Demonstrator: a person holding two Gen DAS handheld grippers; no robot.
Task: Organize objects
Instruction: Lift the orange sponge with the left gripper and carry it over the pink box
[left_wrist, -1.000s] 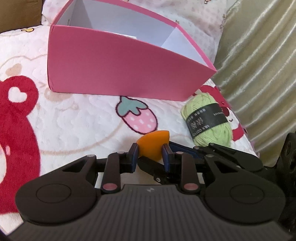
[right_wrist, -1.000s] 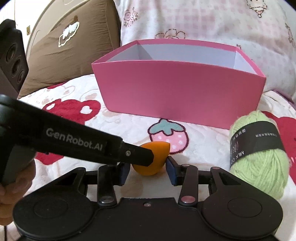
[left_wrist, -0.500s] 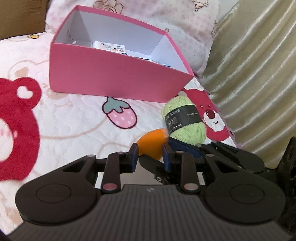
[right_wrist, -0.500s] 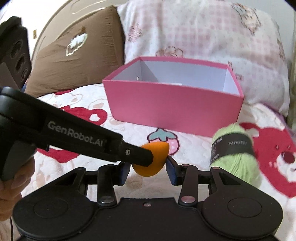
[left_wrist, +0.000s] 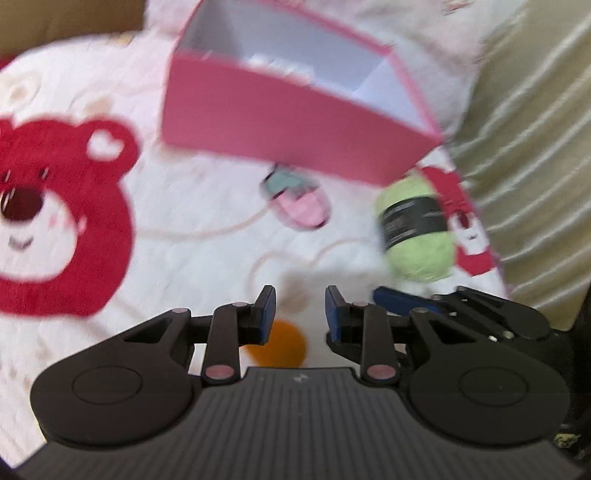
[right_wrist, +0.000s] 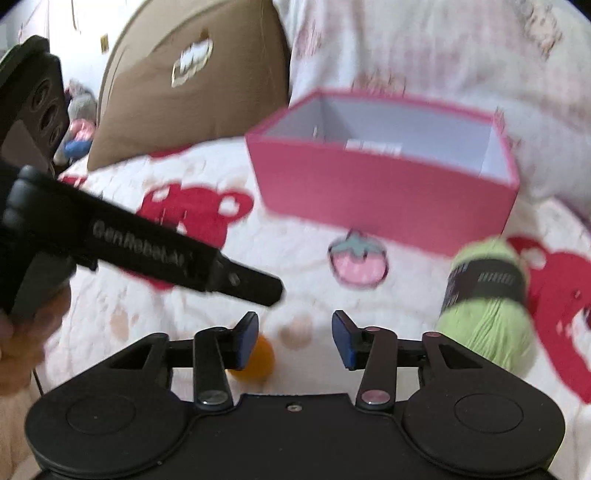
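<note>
Orange sponge (left_wrist: 277, 344) lies on the bear-print quilt (left_wrist: 192, 206), low in both views and partly hidden behind my fingers; in the right wrist view it (right_wrist: 255, 357) sits just behind the left pad. My left gripper (left_wrist: 300, 309) has its jaws apart with nothing between them, and my right gripper (right_wrist: 294, 335) is likewise spread wide and holds nothing. Both views are blurred. Ahead on the quilt stands the pink box (left_wrist: 295, 125), open-topped with a white inside, and something pale lies in it that I cannot make out. A green yarn ball (right_wrist: 485, 306) with a black band rests near the box's right corner. A brown pillow (right_wrist: 192, 81) leans behind the box.
</note>
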